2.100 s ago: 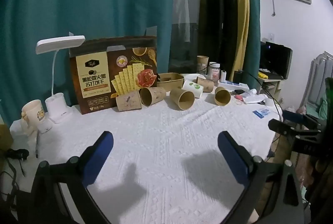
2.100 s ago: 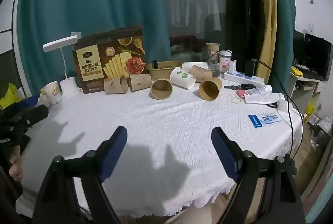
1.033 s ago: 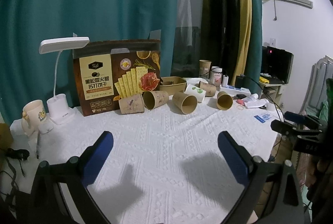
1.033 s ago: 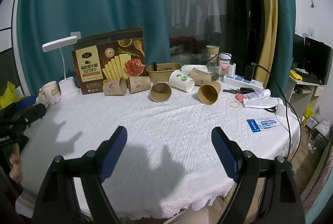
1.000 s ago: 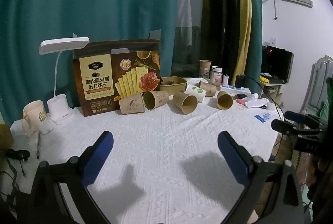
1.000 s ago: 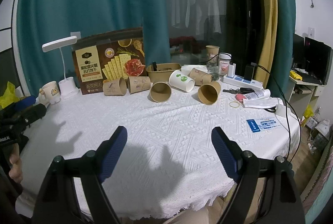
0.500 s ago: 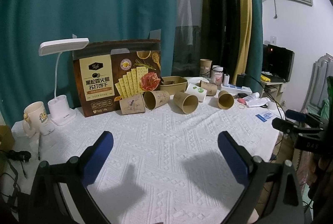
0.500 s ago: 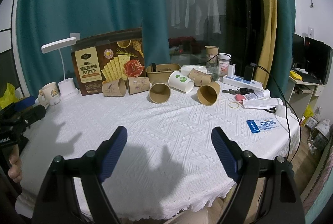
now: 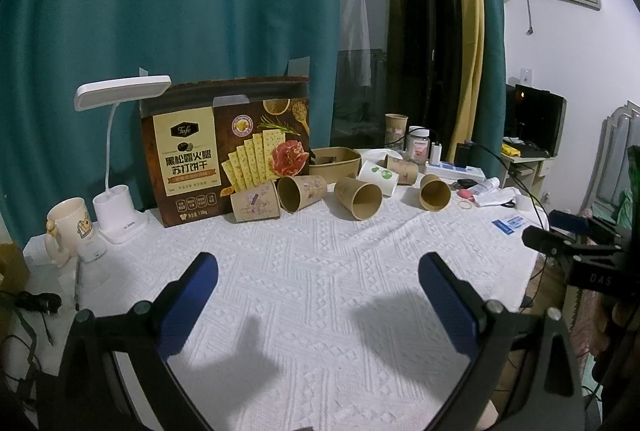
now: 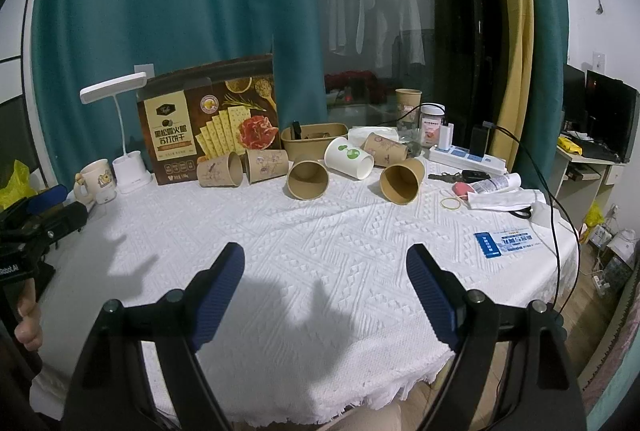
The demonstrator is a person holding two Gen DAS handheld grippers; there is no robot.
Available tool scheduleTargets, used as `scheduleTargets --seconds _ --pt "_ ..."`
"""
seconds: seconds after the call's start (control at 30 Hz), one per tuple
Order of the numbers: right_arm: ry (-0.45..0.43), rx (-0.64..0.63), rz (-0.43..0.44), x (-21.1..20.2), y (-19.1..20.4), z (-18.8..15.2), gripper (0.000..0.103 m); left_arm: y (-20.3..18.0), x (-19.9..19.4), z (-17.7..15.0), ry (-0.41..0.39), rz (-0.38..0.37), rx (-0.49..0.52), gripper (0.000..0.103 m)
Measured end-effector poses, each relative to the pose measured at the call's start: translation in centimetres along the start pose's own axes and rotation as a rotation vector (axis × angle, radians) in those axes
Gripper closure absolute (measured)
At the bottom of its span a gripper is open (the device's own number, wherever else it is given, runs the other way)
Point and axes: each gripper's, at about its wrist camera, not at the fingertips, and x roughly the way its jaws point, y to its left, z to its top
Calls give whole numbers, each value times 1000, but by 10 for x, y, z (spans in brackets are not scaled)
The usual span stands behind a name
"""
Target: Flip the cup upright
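Several paper cups lie on their sides in a row at the far side of the white tablecloth [image 10: 320,243]: brown printed cups [image 10: 220,170] [image 10: 266,161], a plain brown cup [image 10: 308,179], a white cup with green marks [image 10: 349,158] and another brown cup [image 10: 402,181]. The left wrist view shows them too, such as one brown cup [image 9: 358,198]. My left gripper [image 9: 318,285] is open and empty, well short of the cups. My right gripper [image 10: 325,281] is open and empty, also near the front of the table.
A cracker box [image 10: 208,127] stands behind the cups, with a white desk lamp [image 10: 120,135] and a mug [image 10: 94,179] at the left. A brown tray [image 10: 314,141], an upright cup [image 10: 408,105], a jar, a power strip [image 10: 466,155], a rubber band and papers lie at the right.
Both views have shifted slightly; the cups and clutter stay where they were. Both grippers remain open.
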Motion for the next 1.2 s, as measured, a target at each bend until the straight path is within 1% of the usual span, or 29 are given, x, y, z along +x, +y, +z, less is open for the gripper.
scheduleTargets --seconds 0.67,0.9,0.97,1.03,1.07,1.13,1.17,1.2 --pt "0 -1 3 4 0 3 22 0 2 7 -6 -1 5 3" --pt "8 3 1 9 -1 5 22 -5 10 9 7 -3 36 3" --pt "20 7 0 16 -2 6 22 -6 17 10 19 -18 61 3" --pt "35 8 -5 26 -2 7 22 -7 29 13 51 -60 100 3" --pt "46 7 -7 32 -3 8 22 -6 40 15 87 -94 125 3" --pt "73 5 -12 48 -7 7 22 -2 63 20 156 -133 152 3" --pt "92 5 -15 57 -9 7 22 0 80 22 194 -136 177 3" --pt "115 9 -20 67 -12 6 22 0 91 23 210 -132 204 3"
